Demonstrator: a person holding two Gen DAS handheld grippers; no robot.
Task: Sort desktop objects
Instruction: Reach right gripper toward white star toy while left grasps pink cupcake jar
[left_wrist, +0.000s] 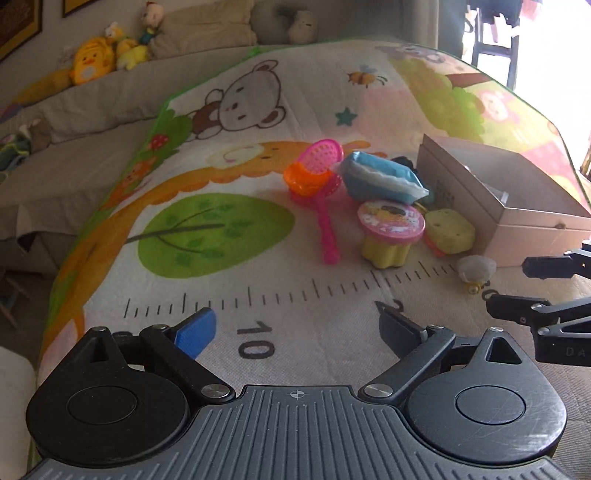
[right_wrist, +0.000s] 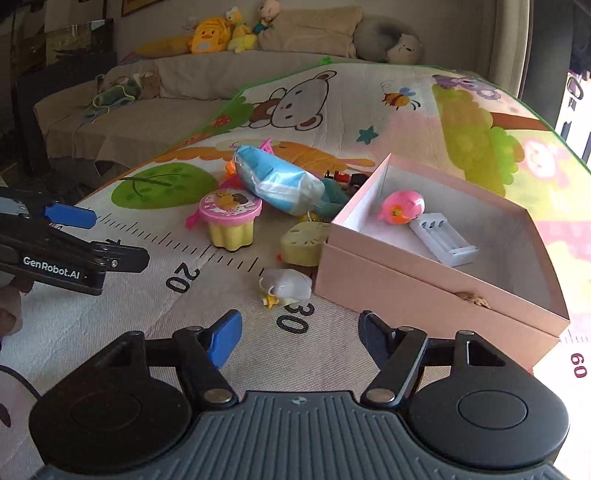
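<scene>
Both tools hovering wide open, nothing gripped: left tool (left_wrist: 297, 325), right tool (right_wrist: 300, 334). Toy pile (right_wrist: 258, 206) sitting on mat (right_wrist: 110, 314) just left of pink box (right_wrist: 424, 291); pink toy (right_wrist: 402, 206) + charger (right_wrist: 443, 240) lying inside.

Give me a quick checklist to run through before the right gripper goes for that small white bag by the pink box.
1. right gripper open and empty: ok.
2. small white bag directly ahead, nothing on top: ok.
3. Bag clear of pink box: cannot tell, it lies very close to the wall.
4. left gripper open, empty, off to the side: ok.
5. Free floor space in the box beside pink toy and white charger: ok.
</scene>
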